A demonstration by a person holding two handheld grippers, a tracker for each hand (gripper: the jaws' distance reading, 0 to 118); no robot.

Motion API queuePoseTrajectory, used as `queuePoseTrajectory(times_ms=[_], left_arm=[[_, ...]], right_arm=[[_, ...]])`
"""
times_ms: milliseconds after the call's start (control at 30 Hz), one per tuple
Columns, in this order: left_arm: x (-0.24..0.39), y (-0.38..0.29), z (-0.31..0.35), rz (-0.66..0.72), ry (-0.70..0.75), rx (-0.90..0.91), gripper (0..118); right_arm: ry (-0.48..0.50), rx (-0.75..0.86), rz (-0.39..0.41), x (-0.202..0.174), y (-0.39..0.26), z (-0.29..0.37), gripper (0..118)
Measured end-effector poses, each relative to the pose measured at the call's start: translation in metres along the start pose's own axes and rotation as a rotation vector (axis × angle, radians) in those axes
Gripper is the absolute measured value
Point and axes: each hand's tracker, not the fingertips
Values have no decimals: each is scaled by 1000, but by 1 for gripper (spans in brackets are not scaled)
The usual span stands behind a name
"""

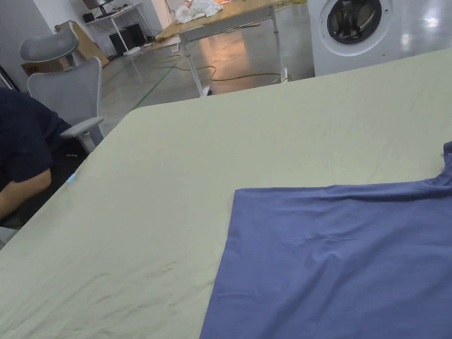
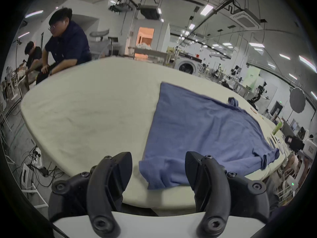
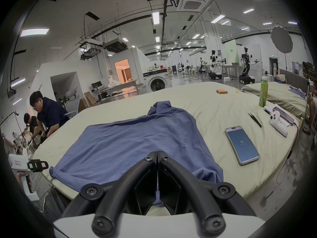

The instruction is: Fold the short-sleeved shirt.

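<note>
A blue short-sleeved shirt (image 1: 335,260) lies spread flat on the table's pale green sheet (image 1: 176,176). In the left gripper view the shirt (image 2: 202,130) runs away from me, one sleeve (image 2: 267,157) at the near right and the other sleeve (image 2: 233,101) farther off. My left gripper (image 2: 158,166) hangs open over the table's near edge, the hem corner (image 2: 154,174) lying between and just beyond its jaws. My right gripper (image 3: 157,152) is shut above the near side of the shirt (image 3: 130,143), with no cloth visibly pinched. In that view the collar (image 3: 162,105) lies at the far end.
To the right of the shirt lie a phone (image 3: 241,145), black tweezers (image 3: 254,119), a white controller (image 3: 277,123), a green bottle (image 3: 263,91) and orange batteries (image 3: 221,91). A person (image 1: 22,150) sits at the table's left side beside a grey chair (image 1: 66,84). A washing machine (image 1: 353,31) stands behind.
</note>
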Motion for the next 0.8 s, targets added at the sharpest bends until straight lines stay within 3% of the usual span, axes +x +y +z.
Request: queuePoseTrajectory(times_ms=[100,133,300,433,467,500,533,633,667,800], left_arm=[[2,-8,-18,-35,5,-62,63],[2,-9,-22,-31,10,-66,57],[2,-10,-26,-34,2,-95,13],[10,-12,-34,-54,12,-132,8],[13,-12,-35,-65,13,-139,8],[15,-10,-37,-79,22,-153,8],[15,-9,-38,-90,25,-167,8],[18,-8,-44,-162,35,-211,8],[21,-9,-45,-191,41,-217,8],[23,-13,-45,-213,58,-207,8]], right_arm=[[-6,-1,13,-2,4,-2,0],[-8,1,13,13,-7,1,0],[-37,-5,21,18,-8,2,0],[-77,-32,-16,30,-16,4,0],[-101,-38,-13,33,-18,6,5],[-117,-43,-13,37,-19,7,20],[-137,-53,-14,37,-18,8,43],[-136,-60,-24,53,-25,14,68],[-156,-43,-47,59,-30,17,73],[-220,-98,-119,82,-46,18,73]])
